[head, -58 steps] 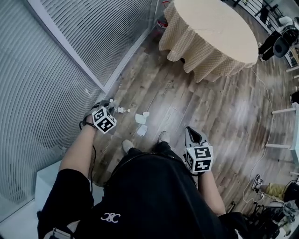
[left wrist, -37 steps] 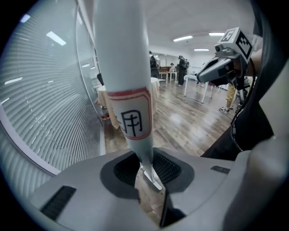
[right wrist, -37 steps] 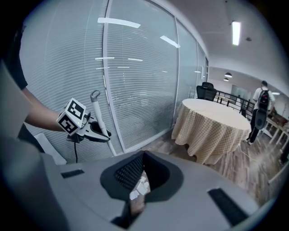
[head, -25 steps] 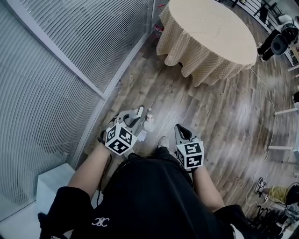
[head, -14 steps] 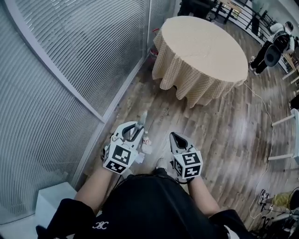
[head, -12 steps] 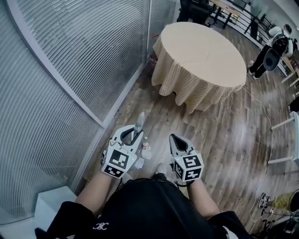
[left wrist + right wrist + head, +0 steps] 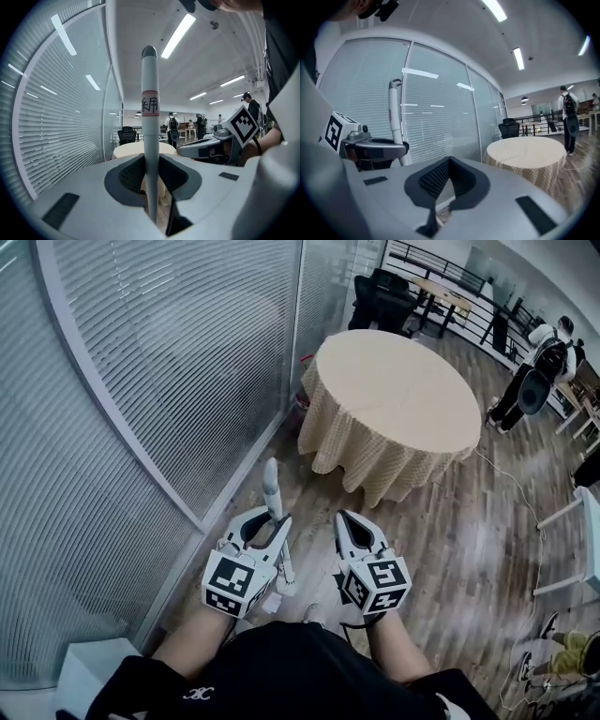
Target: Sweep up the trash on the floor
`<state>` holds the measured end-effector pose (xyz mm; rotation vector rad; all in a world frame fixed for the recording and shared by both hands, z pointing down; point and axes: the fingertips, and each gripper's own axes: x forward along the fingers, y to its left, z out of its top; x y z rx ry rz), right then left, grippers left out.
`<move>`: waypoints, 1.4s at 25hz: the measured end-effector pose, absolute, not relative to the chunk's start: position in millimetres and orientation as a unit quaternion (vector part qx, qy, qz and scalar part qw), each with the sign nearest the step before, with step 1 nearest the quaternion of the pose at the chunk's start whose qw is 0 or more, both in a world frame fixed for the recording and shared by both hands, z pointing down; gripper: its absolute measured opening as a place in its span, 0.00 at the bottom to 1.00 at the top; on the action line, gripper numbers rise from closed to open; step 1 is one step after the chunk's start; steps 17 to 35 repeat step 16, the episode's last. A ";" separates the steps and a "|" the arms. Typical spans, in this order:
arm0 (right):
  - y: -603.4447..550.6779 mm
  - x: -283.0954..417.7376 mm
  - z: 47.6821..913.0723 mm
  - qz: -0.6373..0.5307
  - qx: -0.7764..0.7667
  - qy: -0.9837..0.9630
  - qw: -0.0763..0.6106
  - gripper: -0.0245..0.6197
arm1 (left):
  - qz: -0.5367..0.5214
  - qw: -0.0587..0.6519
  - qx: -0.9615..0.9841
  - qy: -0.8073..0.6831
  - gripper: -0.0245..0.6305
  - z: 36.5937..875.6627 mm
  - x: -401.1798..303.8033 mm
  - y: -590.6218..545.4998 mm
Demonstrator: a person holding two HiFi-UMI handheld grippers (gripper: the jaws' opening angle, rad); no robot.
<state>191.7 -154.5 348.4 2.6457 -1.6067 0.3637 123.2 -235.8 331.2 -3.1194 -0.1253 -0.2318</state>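
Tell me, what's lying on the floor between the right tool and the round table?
Nothing. In the head view, only bare wooden floor separates the right tool from the round table.

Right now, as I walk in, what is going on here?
A person stands on a wooden floor beside a glass wall. The left gripper is shut on an upright grey handle, probably a broom's. The right gripper is shut and empty. White scraps lie near the feet.
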 end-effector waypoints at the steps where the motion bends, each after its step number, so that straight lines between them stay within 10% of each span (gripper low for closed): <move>1: -155.6 191.3 343.3 0.113 0.848 -0.517 0.010 0.06 | -0.071 0.005 -0.997 -0.043 0.17 327.6 124.7 -232.4; 35: -171.2 169.0 340.3 0.094 0.816 -0.571 0.010 0.06 | -0.072 0.013 -0.996 -0.056 0.17 326.4 128.1 -228.2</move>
